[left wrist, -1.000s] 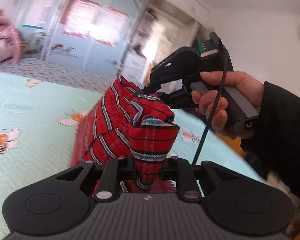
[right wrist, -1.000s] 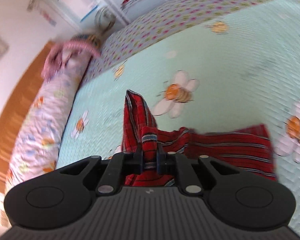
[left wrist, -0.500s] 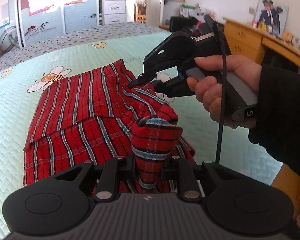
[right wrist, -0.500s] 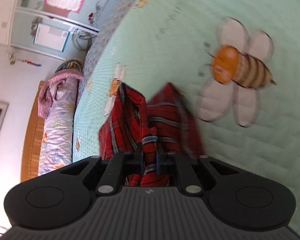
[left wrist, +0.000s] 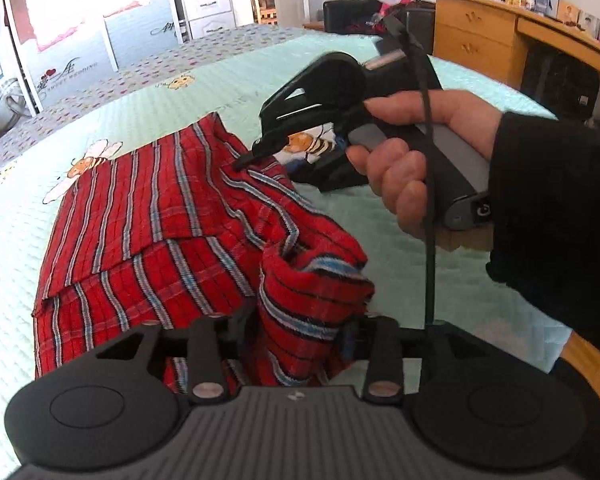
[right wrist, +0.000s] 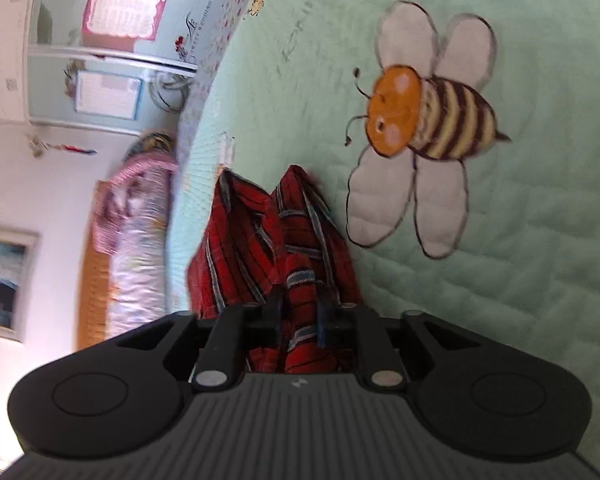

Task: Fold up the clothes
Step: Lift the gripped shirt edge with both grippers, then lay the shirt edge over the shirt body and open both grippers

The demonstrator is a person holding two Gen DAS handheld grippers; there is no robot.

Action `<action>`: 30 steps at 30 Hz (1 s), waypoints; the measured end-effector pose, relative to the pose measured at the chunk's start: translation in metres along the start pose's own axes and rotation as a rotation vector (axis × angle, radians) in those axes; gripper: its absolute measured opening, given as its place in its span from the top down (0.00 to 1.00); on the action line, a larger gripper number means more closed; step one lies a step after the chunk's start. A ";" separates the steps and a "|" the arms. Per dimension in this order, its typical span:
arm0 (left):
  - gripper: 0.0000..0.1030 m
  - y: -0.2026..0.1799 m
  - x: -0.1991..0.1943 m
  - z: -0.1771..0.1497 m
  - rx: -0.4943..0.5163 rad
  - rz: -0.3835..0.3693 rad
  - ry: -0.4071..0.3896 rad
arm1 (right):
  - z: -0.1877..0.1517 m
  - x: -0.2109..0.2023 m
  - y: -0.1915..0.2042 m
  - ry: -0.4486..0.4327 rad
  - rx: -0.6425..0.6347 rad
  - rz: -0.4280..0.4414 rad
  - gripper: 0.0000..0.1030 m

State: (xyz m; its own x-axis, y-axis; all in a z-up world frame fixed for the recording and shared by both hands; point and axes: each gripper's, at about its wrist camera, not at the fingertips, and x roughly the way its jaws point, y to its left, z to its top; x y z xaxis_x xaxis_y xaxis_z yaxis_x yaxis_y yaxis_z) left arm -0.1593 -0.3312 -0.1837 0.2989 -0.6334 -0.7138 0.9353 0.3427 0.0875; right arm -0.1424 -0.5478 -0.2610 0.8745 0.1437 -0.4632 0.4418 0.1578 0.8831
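The red striped garment [left wrist: 148,216] lies folded on the bed [left wrist: 100,120], on a pale green quilt printed with bees, one layer lapped over another and a bunched corner standing up at its near end. That corner sits between the fingers of the left hand-held gripper [left wrist: 300,324], whose jaws have just been opening and now stand about halfway apart, the cloth loose in the gap rather than pinched. At the far corner the right hand-held gripper [left wrist: 244,160] points down at the cloth with its tip on the fabric; seen from its own camera [right wrist: 300,312], its jaws have just been opening too and stand narrow, a fold of the garment still between them. A hand [left wrist: 412,152] in a dark sleeve [left wrist: 552,216] grips its handle, a black cable hanging beside it. A wooden dresser [left wrist: 484,44] stands beyond the bed.
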 end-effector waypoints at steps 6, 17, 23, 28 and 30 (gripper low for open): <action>0.39 0.028 -0.038 -0.015 -0.137 -0.100 -0.037 | -0.017 -0.073 0.003 -0.135 -0.035 0.008 0.38; 0.36 0.096 -0.100 -0.065 -0.424 -0.062 -0.152 | -0.156 -0.114 0.054 -0.065 -0.243 0.265 0.24; 0.36 0.119 -0.079 -0.074 -0.459 -0.051 -0.106 | -0.147 -0.090 0.000 -0.142 -0.174 0.188 0.35; 0.36 0.120 -0.083 -0.083 -0.475 -0.054 -0.130 | -0.127 -0.127 -0.026 -0.247 -0.084 0.169 0.37; 0.36 0.114 -0.092 -0.082 -0.443 -0.072 -0.179 | -0.147 -0.140 -0.001 -0.234 -0.179 0.287 0.32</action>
State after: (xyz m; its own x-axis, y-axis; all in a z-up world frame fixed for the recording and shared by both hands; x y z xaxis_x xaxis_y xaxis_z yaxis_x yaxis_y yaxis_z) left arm -0.0959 -0.1773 -0.1655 0.3006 -0.7626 -0.5728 0.7957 0.5317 -0.2902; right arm -0.2944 -0.4244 -0.2078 0.9882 -0.0163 -0.1523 0.1497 0.3143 0.9375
